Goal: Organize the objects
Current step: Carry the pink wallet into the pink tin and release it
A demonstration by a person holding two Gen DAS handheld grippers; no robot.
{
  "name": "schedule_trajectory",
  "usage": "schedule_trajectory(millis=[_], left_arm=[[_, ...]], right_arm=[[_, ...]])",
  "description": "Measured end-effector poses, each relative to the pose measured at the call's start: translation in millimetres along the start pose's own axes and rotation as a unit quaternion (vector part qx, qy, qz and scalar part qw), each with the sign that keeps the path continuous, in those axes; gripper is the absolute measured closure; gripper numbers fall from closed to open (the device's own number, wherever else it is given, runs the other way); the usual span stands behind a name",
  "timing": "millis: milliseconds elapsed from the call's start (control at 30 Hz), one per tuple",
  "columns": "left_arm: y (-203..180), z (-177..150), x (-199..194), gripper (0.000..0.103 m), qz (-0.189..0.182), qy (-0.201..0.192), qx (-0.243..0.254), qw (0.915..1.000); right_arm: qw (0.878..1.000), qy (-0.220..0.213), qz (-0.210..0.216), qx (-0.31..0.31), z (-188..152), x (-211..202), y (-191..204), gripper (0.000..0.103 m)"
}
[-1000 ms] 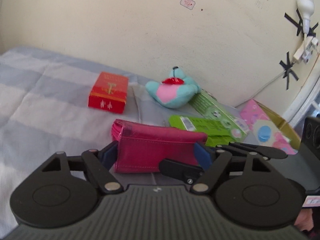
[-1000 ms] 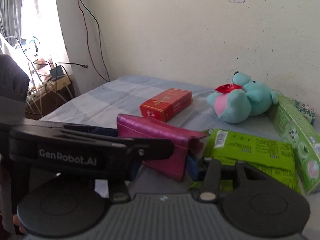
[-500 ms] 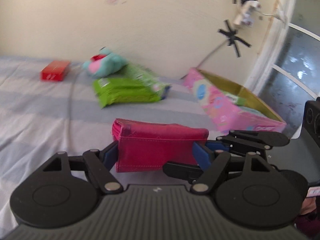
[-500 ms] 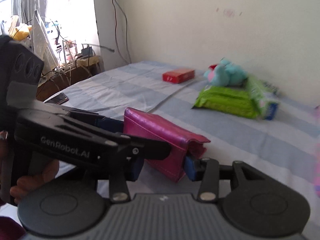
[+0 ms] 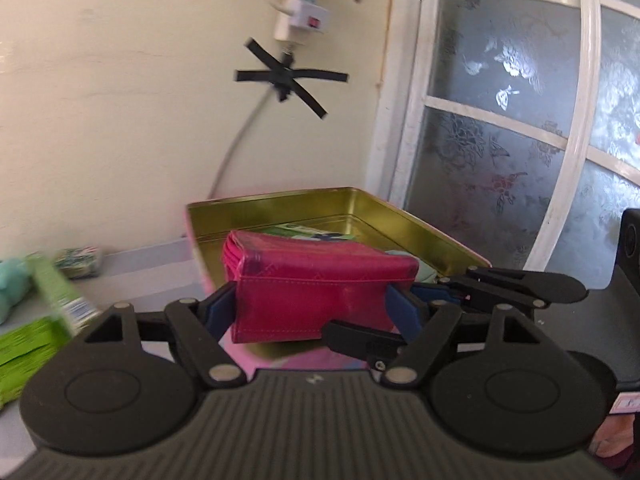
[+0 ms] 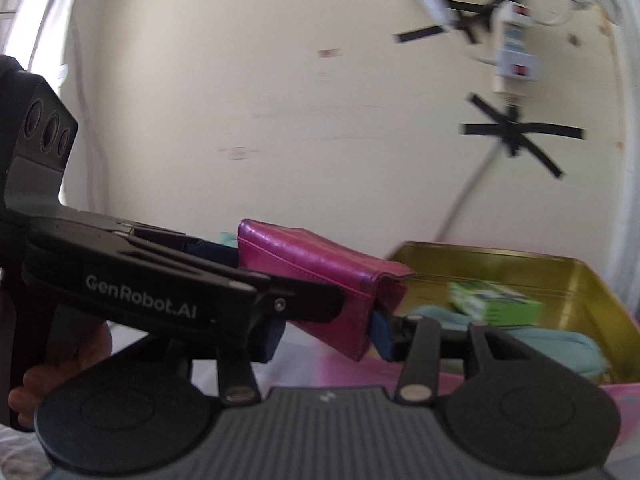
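Left wrist view: left gripper (image 5: pixel 314 312) is clamped on the magenta wallet (image 5: pixel 320 284), 1 blue pad against each short end, wallet held level and off the surface. Right gripper (image 5: pixel 404 322) enters this view from the right side, its fingers reaching in at the wallet's right end, just beside the left gripper's right pad.

Right wrist view: right gripper (image 6: pixel 324 334) also grips the wallet (image 6: pixel 320 276), its 2 blue pads pressing the wallet's lower edge from either side; the wallet tilts down to the right between them. Left gripper (image 6: pixel 224 256) crosses from the left, its black body marked "GenRobot.AI", with a person's fingers (image 6: pixel 60 364) wrapped on its handle at lower left. Right jaws have just been opening a little, with the wallet between them and the pads in contact.

Ahead of both grippers and slightly below the wallet: open tin box (image 5: pixel 436 236), gold inside, pink outside. Wallet hangs over the box's near rim. Inside the box (image 6: pixel 576 284): green carton (image 6: pixel 496 304) and teal pouch (image 6: pixel 560 348).

Left of the left gripper, on the bed surface: green packs (image 5: pixel 28 340), blurred, and part of a teal plush toy (image 5: pixel 12 292).

Background wall: power strip (image 5: pixel 304 12), black tape crosses (image 5: pixel 288 80). Frosted window (image 5: pixel 520 128) to the right. Heavy motion blur in both views.
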State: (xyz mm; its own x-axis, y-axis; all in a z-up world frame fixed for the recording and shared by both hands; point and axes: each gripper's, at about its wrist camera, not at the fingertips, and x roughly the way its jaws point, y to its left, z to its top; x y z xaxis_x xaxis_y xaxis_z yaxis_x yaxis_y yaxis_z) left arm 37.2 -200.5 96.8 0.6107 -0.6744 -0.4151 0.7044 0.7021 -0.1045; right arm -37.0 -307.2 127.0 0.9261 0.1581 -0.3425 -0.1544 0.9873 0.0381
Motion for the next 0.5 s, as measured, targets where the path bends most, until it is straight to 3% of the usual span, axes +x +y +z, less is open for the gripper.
schedule_trajectory(millis=[167, 267, 333, 400, 467, 500], left_arm=[[-5, 14, 63, 0.023, -0.015, 0.041, -0.011, 0.999], [-3, 21, 93, 0.022, -0.002, 0.065, -0.016, 0.9977], [1, 27, 101, 0.021, 0.04, 0.063, -0.019, 0.9971], [6, 32, 100, 0.021, 0.091, 0.069, -0.023, 0.9932], [12, 32, 92, 0.021, 0.117, 0.074, -0.032, 0.9899], [16, 30, 86, 0.021, 0.119, 0.072, -0.034, 0.9897]], right_arm=[[0.998, 0.031, -0.035, 0.028, -9, 25, -55, 0.057], [0.996, 0.061, -0.05, 0.033, -15, 46, -81, 0.054], [0.994, 0.077, -0.081, 0.016, -15, 60, -90, 0.05], [0.986, 0.066, -0.151, -0.034, -17, 68, -94, 0.023], [0.977, 0.046, -0.202, -0.051, -21, 70, -98, 0.024], [0.977, 0.037, -0.207, -0.039, -21, 67, -101, 0.025]])
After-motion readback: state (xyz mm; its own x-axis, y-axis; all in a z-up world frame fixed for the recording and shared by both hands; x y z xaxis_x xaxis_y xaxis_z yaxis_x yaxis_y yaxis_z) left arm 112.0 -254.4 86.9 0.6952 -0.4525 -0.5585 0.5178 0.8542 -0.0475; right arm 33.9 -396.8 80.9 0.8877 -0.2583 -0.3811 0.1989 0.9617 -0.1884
